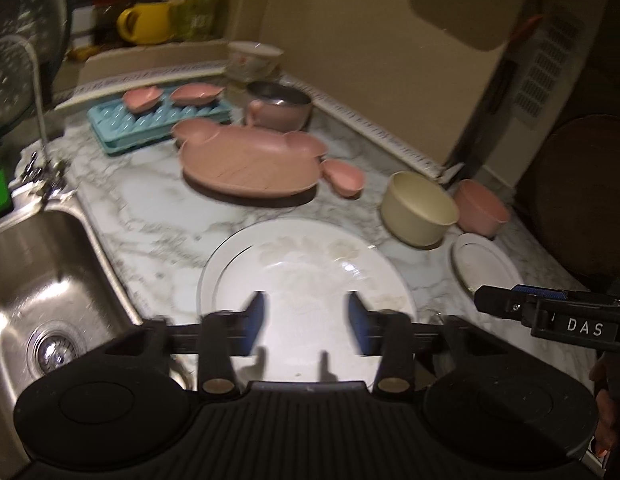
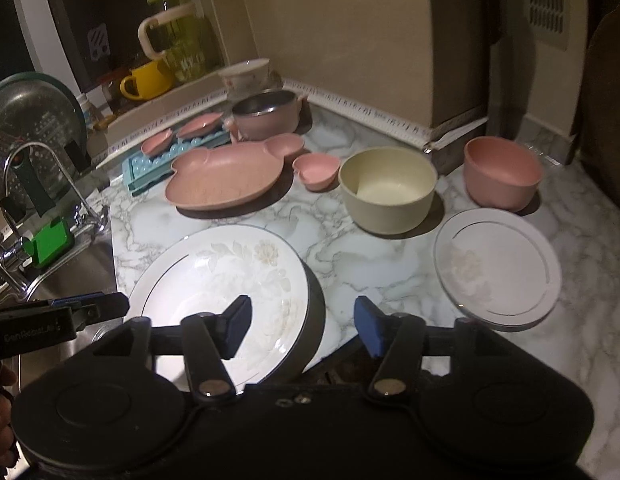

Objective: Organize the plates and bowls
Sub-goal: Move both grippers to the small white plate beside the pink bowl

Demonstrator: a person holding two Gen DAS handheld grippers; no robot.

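White floral plate [image 1: 306,276]: on marble counter [image 1: 150,208], just beyond left gripper [image 1: 306,322]; jaws apart, empty
Cream bowl [image 1: 417,210]: beside pink bowl [image 1: 483,208]
Right wrist: right gripper [image 2: 304,326] spread, empty, between floral plate and small white plate [image 2: 499,266]; pink bear-shaped plate [image 2: 226,178] behind

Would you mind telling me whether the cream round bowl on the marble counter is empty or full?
Empty: the cream round bowl stands upright, and its bare inner bottom shows in the right wrist view.
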